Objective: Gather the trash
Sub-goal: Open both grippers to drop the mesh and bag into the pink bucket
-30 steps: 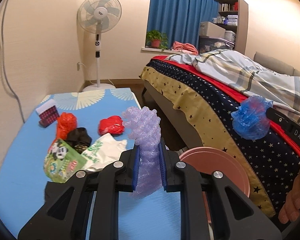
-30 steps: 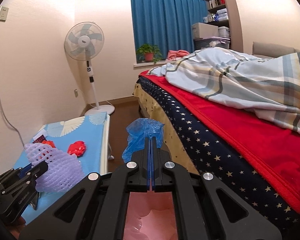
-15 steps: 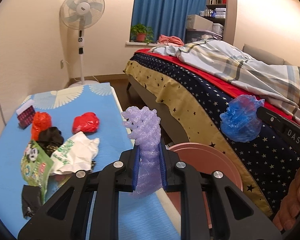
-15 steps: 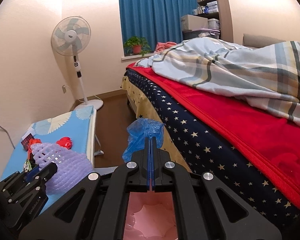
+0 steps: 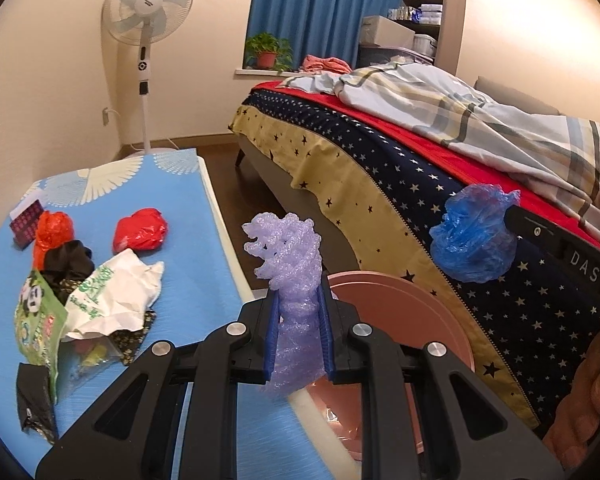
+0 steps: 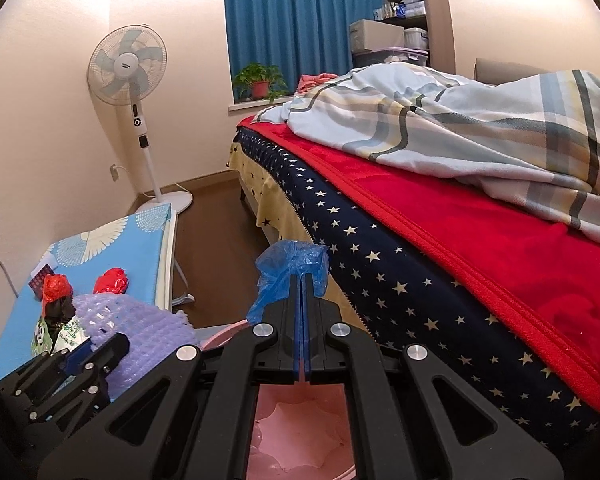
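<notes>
My left gripper [image 5: 298, 300] is shut on a crumpled purple foam net [image 5: 290, 256], held over the edge of the blue table beside a pink bin [image 5: 400, 312]. My right gripper [image 6: 302, 280] is shut on a crumpled blue plastic bag [image 6: 286, 270] above the pink bin [image 6: 300, 432]. In the left wrist view the blue bag [image 5: 474, 236] hangs at the right gripper's tip. On the table lie a red bag [image 5: 140, 230], an orange-red bag [image 5: 52, 232], a black wad [image 5: 68, 260], a white-green bag [image 5: 116, 296] and a green panda wrapper [image 5: 36, 320].
The low blue table [image 5: 180, 264] stands left of the bin. A bed [image 5: 400, 172] with a starred cover and plaid quilt fills the right side. A standing fan [image 5: 146, 24] is against the far wall. A hand [image 5: 588, 400] shows at the lower right.
Both grippers have shifted right and down toward the bin, still holding their trash. The table's litter now sits further left in the left wrist view.
</notes>
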The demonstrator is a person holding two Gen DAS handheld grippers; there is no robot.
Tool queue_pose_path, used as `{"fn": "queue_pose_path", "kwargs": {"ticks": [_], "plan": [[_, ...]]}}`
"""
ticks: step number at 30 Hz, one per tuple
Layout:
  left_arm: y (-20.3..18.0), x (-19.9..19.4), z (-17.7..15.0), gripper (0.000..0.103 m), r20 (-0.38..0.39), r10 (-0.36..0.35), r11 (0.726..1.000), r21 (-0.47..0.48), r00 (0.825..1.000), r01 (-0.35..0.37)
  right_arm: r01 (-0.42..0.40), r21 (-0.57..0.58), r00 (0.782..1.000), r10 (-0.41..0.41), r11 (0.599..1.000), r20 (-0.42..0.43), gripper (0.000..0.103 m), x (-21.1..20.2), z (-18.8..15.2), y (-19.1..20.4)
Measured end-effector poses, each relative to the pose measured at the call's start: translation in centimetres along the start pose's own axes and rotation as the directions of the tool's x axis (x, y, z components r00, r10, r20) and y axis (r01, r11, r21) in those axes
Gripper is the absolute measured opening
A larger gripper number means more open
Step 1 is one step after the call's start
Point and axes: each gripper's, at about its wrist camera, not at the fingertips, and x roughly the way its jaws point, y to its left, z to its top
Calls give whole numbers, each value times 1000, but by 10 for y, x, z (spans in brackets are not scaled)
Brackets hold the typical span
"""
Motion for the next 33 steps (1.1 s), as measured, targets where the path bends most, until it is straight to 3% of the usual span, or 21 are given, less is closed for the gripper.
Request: {"fn": "queue_pose_path", "kwargs": {"ticks": [8,10,12,13,15,33], "plan": [[-3,3,0,19,-6,-27,1000,-10,1000,27,18,10,1000,-18,1000,0,3,2,0,-2],[-2,3,0,30,-7,-39,999,-15,999,39,26,14,1000,-26,1000,-5,4,2,0,-4],[-2,2,0,50,-5,-33,999,-16,999,33,36,21,999,-36,999,-10,19,3,0,-5],[-2,3,0,51,-4,-27,999,-18,1000,27,45,29,999,-44,999,-8,35,3,0,-6],[-1,2,0,51,-5,-19,1000,-22,1000,19,52,36,999,-52,998,-2,46,2,0,-8],[20,-23,4,51,25,24,999,-45,999,-23,14,31,1000,-15,999,24,46,-7,4,-1]]}}
